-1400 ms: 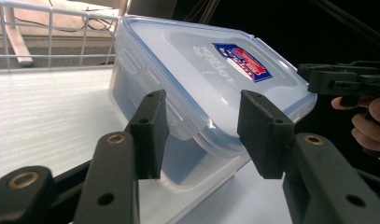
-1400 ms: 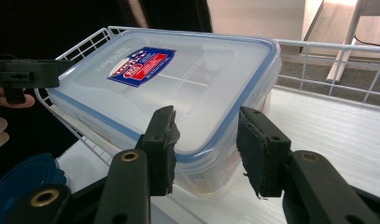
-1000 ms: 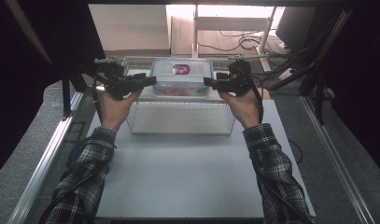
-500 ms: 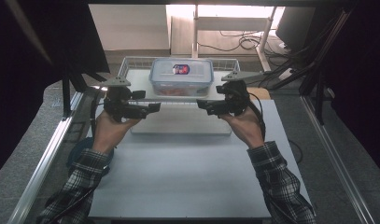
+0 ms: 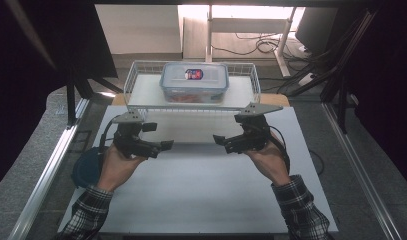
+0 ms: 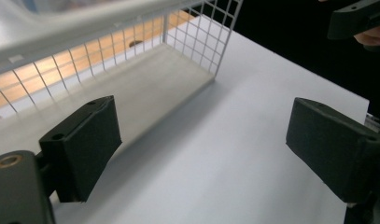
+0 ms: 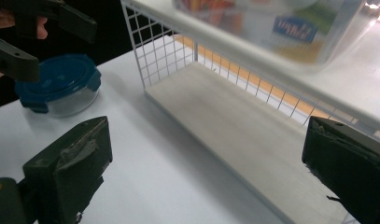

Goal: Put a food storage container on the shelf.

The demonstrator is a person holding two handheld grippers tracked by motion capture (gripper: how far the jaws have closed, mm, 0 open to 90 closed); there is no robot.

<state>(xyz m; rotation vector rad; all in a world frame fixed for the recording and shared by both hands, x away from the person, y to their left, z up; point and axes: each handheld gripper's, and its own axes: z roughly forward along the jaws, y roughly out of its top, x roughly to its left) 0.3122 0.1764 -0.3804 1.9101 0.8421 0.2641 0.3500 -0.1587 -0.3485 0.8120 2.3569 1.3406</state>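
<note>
Before the wire shelf (image 5: 141,95), 2 open, empty hand-held grippers.

We held our left gripper (image 5: 167,145) and right gripper (image 5: 218,139) just in front of the wire shelf rack (image 5: 141,69), tips facing each other, apart, both jaws spread wide.

Bright backlight from the far side; near objects blurred.

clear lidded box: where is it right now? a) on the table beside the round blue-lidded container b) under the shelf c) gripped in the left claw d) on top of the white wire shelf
d: the clear lidded box sits on the top of the white wire shelf, and both the left claw and the right claw are open and empty in front of it.
</note>
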